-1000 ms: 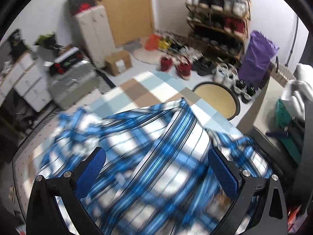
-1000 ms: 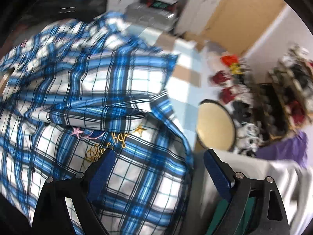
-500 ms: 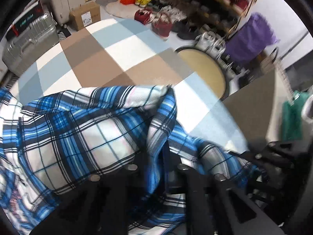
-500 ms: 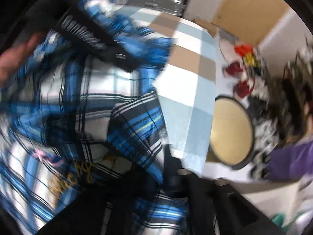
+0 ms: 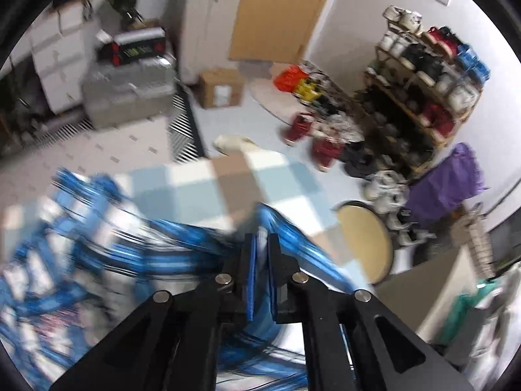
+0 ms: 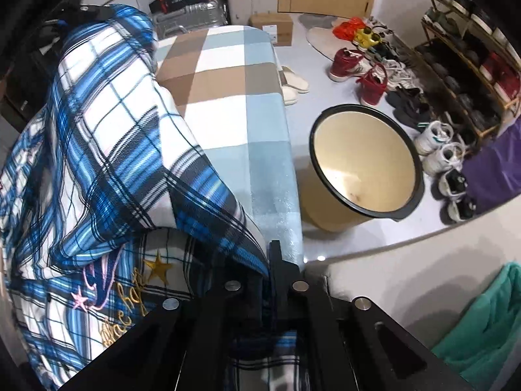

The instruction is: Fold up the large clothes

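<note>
A blue and white plaid shirt (image 6: 114,130) with gold and pink embroidery lies crumpled on the table's checked cloth (image 6: 228,97). My right gripper (image 6: 272,260) is shut on a fold of the shirt's edge near the table's right side. From there the fabric rises in a raised ridge toward the upper left of the right wrist view. In the left wrist view the shirt (image 5: 97,244) is blurred by motion. My left gripper (image 5: 262,238) is shut on a blue strip of it, held above the checked cloth (image 5: 195,189).
A tan bucket (image 6: 364,169) with a black rim stands on the floor beside the table. Several shoes (image 6: 368,75) and a shoe rack (image 6: 472,65) lie beyond it. A cardboard box (image 5: 221,91), a silver suitcase (image 5: 127,94) and a purple bag (image 5: 449,189) stand around.
Both grippers were open over the shirt, then closed on its fabric. The left hand has since swung up and away with its piece, and the shirt's edge is now raised.
</note>
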Demonstrator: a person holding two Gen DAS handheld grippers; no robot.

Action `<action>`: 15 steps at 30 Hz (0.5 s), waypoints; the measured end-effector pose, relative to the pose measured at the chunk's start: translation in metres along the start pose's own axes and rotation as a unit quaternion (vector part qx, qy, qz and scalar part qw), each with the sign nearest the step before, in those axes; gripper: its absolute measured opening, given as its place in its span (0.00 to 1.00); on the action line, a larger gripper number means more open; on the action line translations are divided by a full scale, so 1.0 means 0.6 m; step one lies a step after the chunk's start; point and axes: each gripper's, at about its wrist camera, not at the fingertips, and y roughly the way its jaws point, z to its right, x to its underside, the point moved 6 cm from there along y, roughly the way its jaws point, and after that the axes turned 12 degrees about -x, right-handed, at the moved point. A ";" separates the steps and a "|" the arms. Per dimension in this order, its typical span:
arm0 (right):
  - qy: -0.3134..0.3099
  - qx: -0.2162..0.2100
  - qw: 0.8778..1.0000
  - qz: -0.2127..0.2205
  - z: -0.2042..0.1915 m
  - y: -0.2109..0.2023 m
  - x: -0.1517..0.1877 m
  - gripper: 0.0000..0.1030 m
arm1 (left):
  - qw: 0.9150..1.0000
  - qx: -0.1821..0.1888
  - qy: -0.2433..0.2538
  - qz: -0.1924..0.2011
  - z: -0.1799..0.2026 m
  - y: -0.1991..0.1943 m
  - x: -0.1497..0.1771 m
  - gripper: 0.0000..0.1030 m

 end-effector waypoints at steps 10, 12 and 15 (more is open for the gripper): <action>-0.004 -0.042 0.999 0.029 -0.029 -0.042 0.007 0.60 | 0.994 -0.068 -0.090 -0.011 -0.175 0.056 0.002 0.75; -0.024 -0.047 0.997 0.056 -0.051 -0.071 0.009 0.65 | 0.990 -0.062 -0.106 -0.067 -0.190 0.101 0.032 0.75; -0.044 -0.071 0.992 0.090 -0.081 -0.105 0.016 0.71 | 0.991 -0.081 -0.077 -0.077 -0.182 0.140 0.050 0.75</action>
